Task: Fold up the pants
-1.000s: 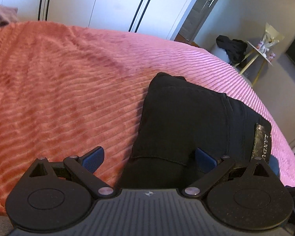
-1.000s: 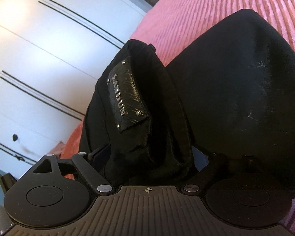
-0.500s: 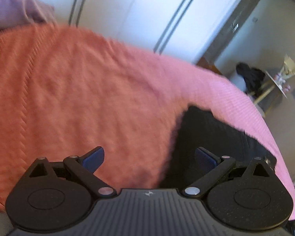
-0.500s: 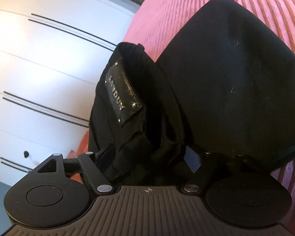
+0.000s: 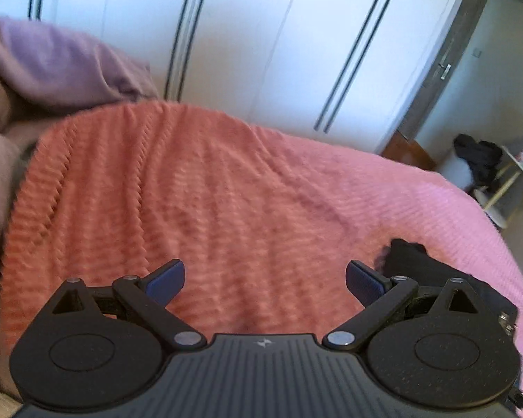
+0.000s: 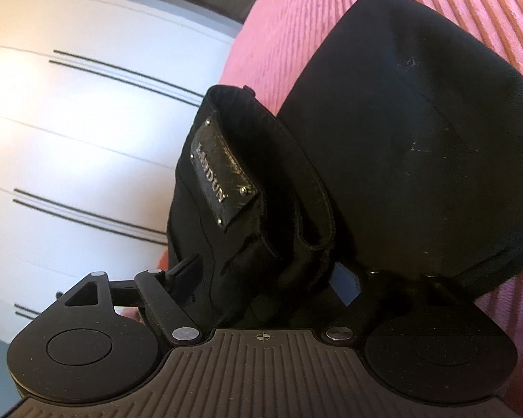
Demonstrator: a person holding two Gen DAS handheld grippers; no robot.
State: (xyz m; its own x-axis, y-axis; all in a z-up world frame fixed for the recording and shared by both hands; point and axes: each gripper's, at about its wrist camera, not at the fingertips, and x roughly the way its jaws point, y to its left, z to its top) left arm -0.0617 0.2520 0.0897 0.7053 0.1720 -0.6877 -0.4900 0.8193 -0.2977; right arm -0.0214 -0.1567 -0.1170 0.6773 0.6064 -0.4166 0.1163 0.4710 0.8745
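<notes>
- Between the right gripper's [image 6: 263,287] opening jaws bunches the waistband of the black pants [image 6: 418,146]; whether the pads press it I cannot tell.
- Its leather patch [image 6: 223,177] reads "LANDUN".
- Left gripper [image 5: 265,280]: jaws wide, empty, now off the pants and over bare pink bedspread [image 5: 209,191].
- Folded pants lie near the bed's edge; white wardrobe [image 5: 261,35] beyond.
</notes>
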